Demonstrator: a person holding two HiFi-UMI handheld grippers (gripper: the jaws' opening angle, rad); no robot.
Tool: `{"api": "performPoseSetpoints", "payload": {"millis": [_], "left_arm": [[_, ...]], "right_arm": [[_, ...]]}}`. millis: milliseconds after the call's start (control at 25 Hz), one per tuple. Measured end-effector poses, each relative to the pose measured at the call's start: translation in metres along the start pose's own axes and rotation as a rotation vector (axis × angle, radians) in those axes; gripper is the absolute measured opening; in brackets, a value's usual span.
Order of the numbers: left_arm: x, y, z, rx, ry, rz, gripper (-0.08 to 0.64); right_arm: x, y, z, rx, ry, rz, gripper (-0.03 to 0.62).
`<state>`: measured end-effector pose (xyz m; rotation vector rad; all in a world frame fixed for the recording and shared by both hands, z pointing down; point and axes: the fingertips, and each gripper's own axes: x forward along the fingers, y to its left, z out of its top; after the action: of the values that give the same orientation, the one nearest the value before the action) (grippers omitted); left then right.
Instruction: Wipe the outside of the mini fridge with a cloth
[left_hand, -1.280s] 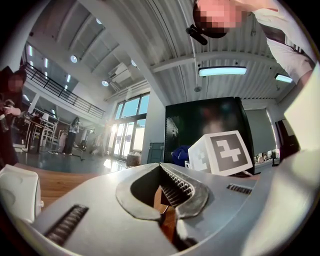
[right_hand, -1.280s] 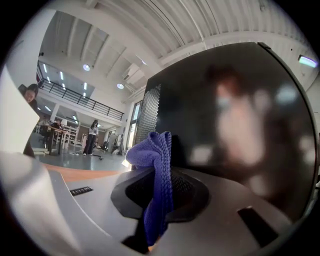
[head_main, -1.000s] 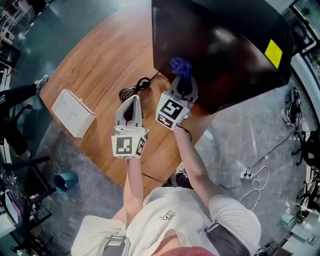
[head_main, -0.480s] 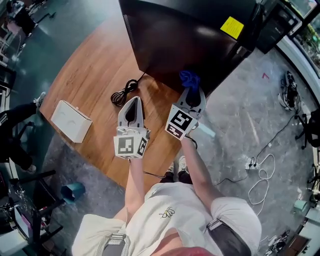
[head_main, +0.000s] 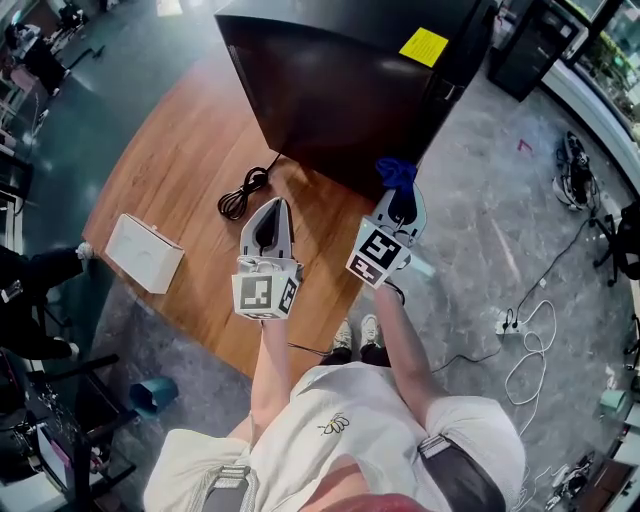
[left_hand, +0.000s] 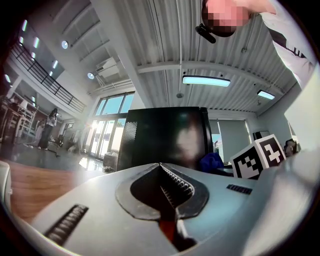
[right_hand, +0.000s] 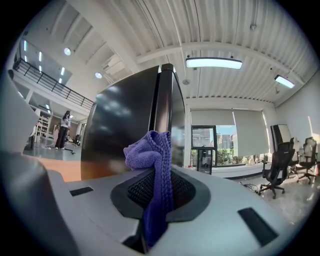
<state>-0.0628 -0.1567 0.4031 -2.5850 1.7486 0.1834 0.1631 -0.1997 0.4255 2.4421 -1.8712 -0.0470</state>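
Observation:
The black mini fridge (head_main: 350, 85) stands on the round wooden table (head_main: 180, 170); its dark glossy side also fills the right gripper view (right_hand: 125, 125) and the left gripper view (left_hand: 165, 135). My right gripper (head_main: 398, 195) is shut on a blue-purple cloth (head_main: 396, 172), which bunches up out of the jaws (right_hand: 152, 155) close to the fridge's near right corner. My left gripper (head_main: 268, 215) hovers over the table in front of the fridge, jaws shut with nothing between them.
A coiled black power cord (head_main: 245, 190) lies on the table left of my left gripper. A white box (head_main: 145, 252) sits at the table's left edge. Cables (head_main: 525, 335) trail over the grey floor at the right. A yellow label (head_main: 425, 45) marks the fridge top.
The head view has swung, so the fridge sits higher and further left in it. My right gripper with the cloth has moved from the fridge's front face to its near right corner. The left stays shut.

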Motion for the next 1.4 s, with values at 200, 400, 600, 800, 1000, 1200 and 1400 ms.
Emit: {"api": "performPoseSetpoints", "payload": {"millis": [200,400,600,800,1000,1200,1400], "left_arm": [[0.003,-0.004,-0.002,0.002,0.007,-0.01,0.005],[0.002,-0.005,-0.003,0.001,0.009,-0.012,0.005],[0.001,0.002,-0.008,-0.015,0.011,0.005,0.005],[-0.004,0.014,-0.013,-0.015,0.018,0.04,0.005],[-0.012,0.036,-0.019,-0.016,0.023,0.084,0.005],[-0.02,0.062,-0.035,-0.026,0.044,0.124,0.005],[-0.022,0.096,-0.06,-0.055,0.072,0.183,0.005]], "right_arm": [[0.0,-0.01,-0.002,-0.003,-0.001,-0.018,0.061],[-0.002,-0.022,-0.006,0.01,0.012,-0.048,0.061],[-0.012,-0.027,-0.002,0.006,-0.004,-0.034,0.061],[-0.031,0.014,0.001,0.043,-0.024,0.103,0.061],[-0.025,0.088,0.003,0.042,-0.048,0.246,0.061],[0.003,0.152,-0.002,0.072,-0.043,0.315,0.061],[0.036,0.224,-0.015,0.067,-0.035,0.391,0.061]]}}
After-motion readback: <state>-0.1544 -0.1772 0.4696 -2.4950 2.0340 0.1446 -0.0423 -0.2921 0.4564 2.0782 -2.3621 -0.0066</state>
